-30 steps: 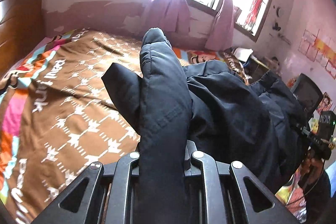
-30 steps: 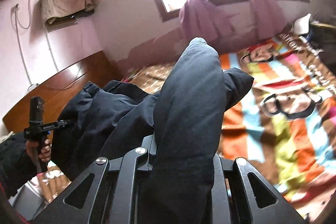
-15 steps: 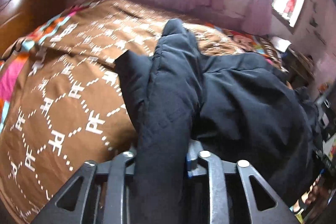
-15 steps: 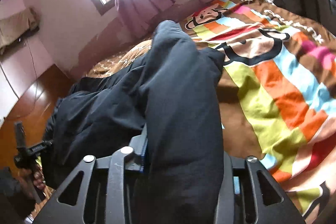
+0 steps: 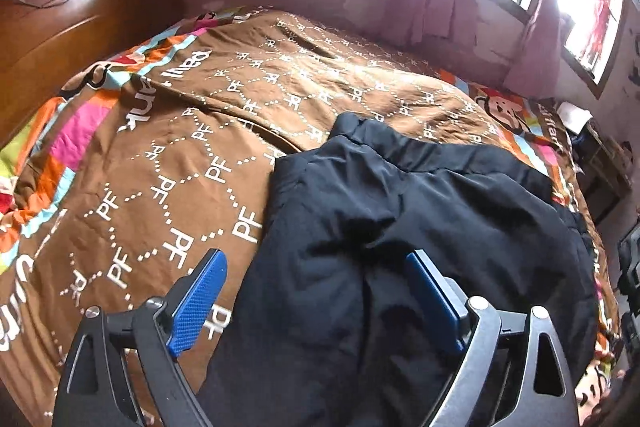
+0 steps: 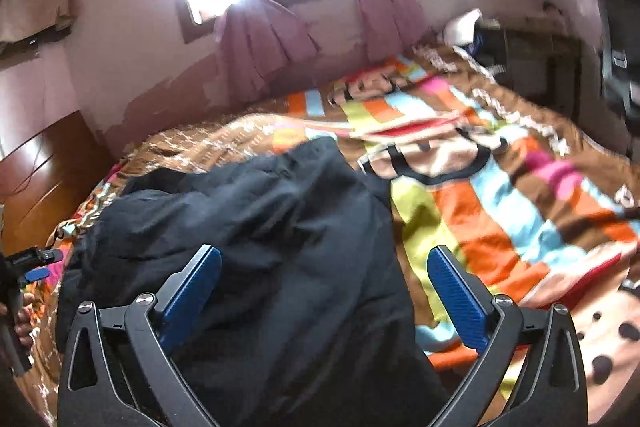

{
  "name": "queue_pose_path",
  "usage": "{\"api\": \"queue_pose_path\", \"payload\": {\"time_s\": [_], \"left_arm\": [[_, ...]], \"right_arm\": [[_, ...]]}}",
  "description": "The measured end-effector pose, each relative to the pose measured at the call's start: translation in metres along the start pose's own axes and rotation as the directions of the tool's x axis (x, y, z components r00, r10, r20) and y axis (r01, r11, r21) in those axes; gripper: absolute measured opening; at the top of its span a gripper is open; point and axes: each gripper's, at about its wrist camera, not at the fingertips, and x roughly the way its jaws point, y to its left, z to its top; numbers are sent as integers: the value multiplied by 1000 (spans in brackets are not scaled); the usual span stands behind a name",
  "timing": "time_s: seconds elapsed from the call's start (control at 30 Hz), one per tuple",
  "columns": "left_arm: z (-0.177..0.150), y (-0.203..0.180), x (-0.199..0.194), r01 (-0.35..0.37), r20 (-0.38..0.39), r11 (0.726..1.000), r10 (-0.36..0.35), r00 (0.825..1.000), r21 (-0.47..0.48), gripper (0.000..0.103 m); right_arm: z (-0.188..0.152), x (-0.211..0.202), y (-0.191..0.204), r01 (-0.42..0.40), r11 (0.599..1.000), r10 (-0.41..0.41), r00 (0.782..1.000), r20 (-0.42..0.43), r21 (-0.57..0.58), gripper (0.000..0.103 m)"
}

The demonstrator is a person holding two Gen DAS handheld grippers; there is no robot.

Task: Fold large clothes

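Observation:
A large black padded jacket (image 5: 400, 239) lies spread on the bed's brown patterned blanket (image 5: 192, 155). My left gripper (image 5: 316, 275) is open, its blue pads wide apart above the jacket's near left edge, holding nothing. In the right wrist view the same jacket (image 6: 260, 227) lies on the bed beside the striped cartoon blanket (image 6: 500, 211). My right gripper (image 6: 324, 267) is open over the jacket's near right edge, its blue pads apart and empty. The other hand-held gripper (image 6: 28, 267) shows at the far left edge there.
A wooden headboard (image 5: 72, 27) stands at the left. Windows with pink curtains (image 6: 264, 31) are on the far wall. A cluttered dark stand (image 6: 520, 55) and a dark object (image 6: 620, 55) are at the bed's right side.
Both grippers were shut on jacket folds held up above the bed. They lowered it, and now both have opened and the jacket lies on the bed.

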Motion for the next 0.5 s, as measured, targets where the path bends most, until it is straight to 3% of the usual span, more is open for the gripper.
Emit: {"api": "queue_pose_path", "payload": {"time_s": [0.1,0.2,0.33,0.5], "left_arm": [[-2,-1,-22,31,29,999,-30,999,-10,91],[-6,-1,-45,75,60,997,-73,996,-30,103],[-11,-3,-77,115,98,993,-111,989,-33,103],[-21,-7,-124,155,185,988,-157,970,28,103]], "right_arm": [[8,-24,17,-24,999,25,999,25,-38,102],[12,-46,28,-40,997,43,998,47,-62,102],[16,-79,40,-55,995,62,995,85,-82,102],[17,-121,55,-77,992,90,988,129,-102,102]]}}
